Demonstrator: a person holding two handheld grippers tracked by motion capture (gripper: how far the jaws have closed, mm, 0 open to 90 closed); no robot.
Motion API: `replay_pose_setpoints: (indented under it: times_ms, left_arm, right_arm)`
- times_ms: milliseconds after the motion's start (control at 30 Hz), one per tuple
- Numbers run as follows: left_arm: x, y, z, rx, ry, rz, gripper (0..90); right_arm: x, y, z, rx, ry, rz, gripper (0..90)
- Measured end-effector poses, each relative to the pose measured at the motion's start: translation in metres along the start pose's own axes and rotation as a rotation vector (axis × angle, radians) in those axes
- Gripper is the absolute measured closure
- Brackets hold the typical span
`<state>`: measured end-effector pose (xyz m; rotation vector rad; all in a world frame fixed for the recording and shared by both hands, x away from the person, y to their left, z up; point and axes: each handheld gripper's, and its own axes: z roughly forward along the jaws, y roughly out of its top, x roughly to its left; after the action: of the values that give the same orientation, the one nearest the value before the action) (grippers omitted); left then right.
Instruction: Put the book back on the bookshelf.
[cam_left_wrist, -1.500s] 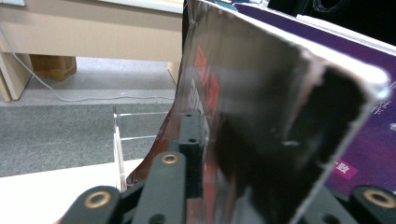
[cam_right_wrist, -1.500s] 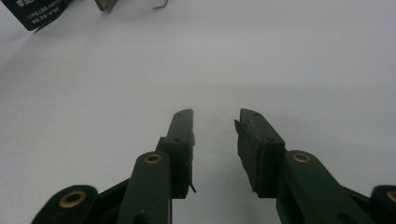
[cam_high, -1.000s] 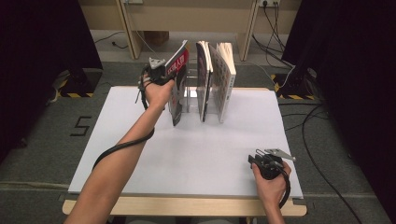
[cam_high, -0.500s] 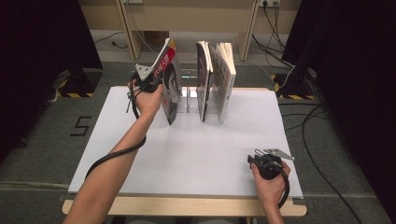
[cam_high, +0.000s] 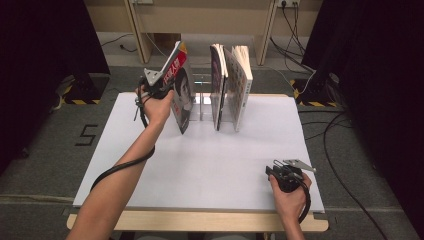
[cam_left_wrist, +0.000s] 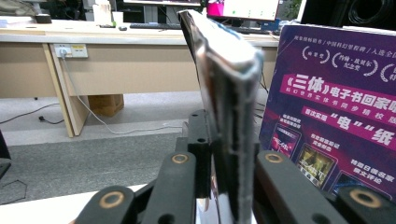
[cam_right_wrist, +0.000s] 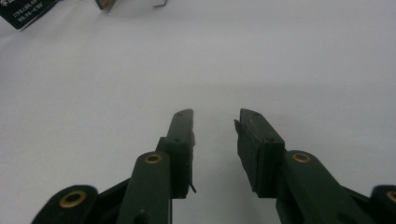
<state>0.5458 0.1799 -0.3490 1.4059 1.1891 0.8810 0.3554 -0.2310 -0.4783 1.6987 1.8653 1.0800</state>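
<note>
Currently we see the left gripper (cam_high: 167, 85) with its jaws just easing apart, the tilted red-covered magazine (cam_high: 181, 95) between them, far left on the white table (cam_high: 215, 165). Right of it stand two books (cam_high: 230, 85). Near right, the right gripper (cam_high: 280, 172) rests open, holding nothing.

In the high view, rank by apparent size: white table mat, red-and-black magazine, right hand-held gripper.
1. White table mat, largest by far.
2. Red-and-black magazine, tilted, between the left hand-held gripper's jaws.
3. Right hand-held gripper, smallest, though nearer the camera.
</note>
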Motion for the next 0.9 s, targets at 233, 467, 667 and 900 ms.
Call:
replay_pose_setpoints:
  times_ms: [233,467,667,900]
  left_arm:
    - [0.0002,-0.001,0.0005,0.005,-0.013,-0.028,74.0]
    - [-0.0001,-0.0017,0.001,0.01,-0.024,-0.046,69.3]
    - [0.0,-0.0034,0.0006,0.022,-0.031,-0.057,64.2]
    - [0.0011,-0.0027,0.0,0.024,-0.025,-0.066,61.0]
  right_arm:
    - [0.0,-0.0001,-0.0002,0.001,-0.001,-0.001,66.0]
    - [-0.0002,0.0001,-0.0003,-0.001,0.001,0.001,66.1]
    - [0.0,0.0001,-0.0003,-0.002,0.001,0.002,66.1]
    - [0.0007,0.0002,-0.0004,-0.003,0.001,0.007,66.1]
